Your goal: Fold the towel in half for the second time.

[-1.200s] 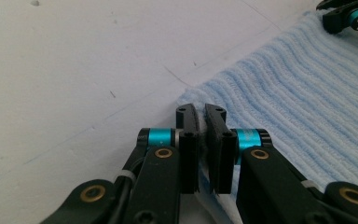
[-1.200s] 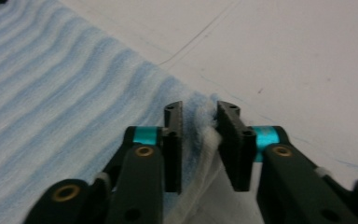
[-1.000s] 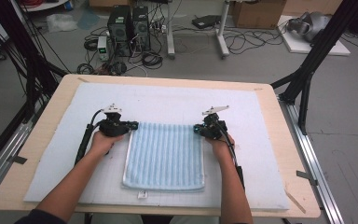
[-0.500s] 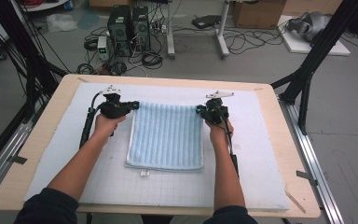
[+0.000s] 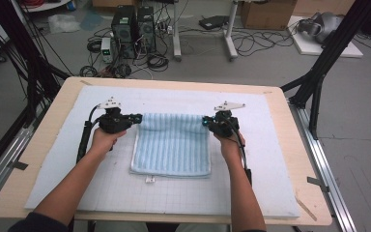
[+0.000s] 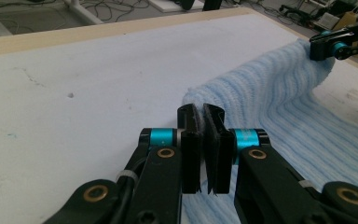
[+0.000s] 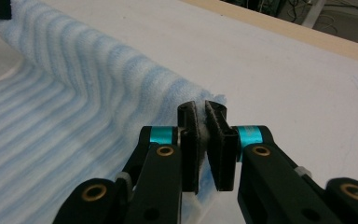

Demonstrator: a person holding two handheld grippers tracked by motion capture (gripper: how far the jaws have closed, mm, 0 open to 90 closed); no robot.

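A light blue striped towel [image 5: 172, 144] lies on the white mat [image 5: 270, 159] in the middle of the table. Its far edge is lifted off the mat between the two grippers. My left gripper [image 5: 136, 117] is shut on the towel's far left corner [image 6: 200, 100]. My right gripper [image 5: 206, 121] is shut on the far right corner [image 7: 204, 108]. In the left gripper view the towel [image 6: 279, 107] rises toward the right gripper [image 6: 324, 46]. In the right gripper view the towel [image 7: 65, 79] stretches away to the left. A small white tag [image 5: 149, 180] sticks out at the near edge.
The mat covers most of the wooden table [image 5: 303, 130]. Black frame poles [image 5: 326, 58] stand at the right and left. Computers [image 5: 133, 21], cables and boxes sit on the floor beyond the far edge.
Both grippers have moved away from the person toward the far edge, dragging the towel's far edge along. The towel has shifted farther up the mat.
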